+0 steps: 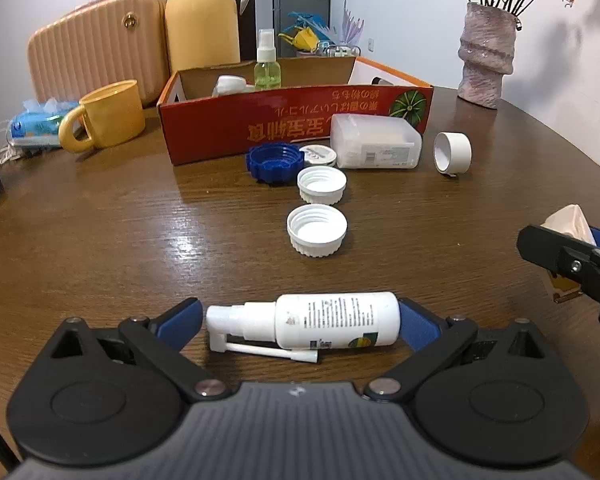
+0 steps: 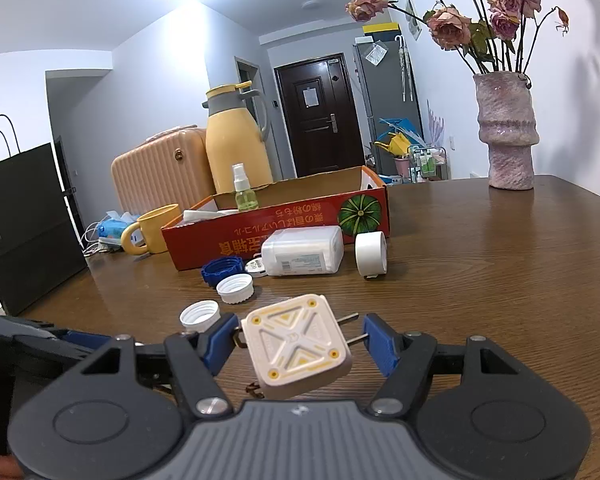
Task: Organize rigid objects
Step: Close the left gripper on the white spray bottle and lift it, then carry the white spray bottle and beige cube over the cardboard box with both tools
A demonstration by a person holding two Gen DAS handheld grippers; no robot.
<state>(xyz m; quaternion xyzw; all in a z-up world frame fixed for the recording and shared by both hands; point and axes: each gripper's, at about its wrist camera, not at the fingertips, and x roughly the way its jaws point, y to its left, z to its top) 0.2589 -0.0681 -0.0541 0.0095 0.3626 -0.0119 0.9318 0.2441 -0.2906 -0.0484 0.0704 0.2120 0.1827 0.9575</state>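
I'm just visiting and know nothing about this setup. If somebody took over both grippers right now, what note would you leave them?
Left gripper: jaws bracket the white spray bottle lying on the table; unclear if gripping.
Right gripper: shut on the white plug adapter, held above the table.
Done: green spray bottle and another white item stand in the red box.
Left: box both of those, then the blue cap, two white caps, small round lid, plastic case and tape roll.
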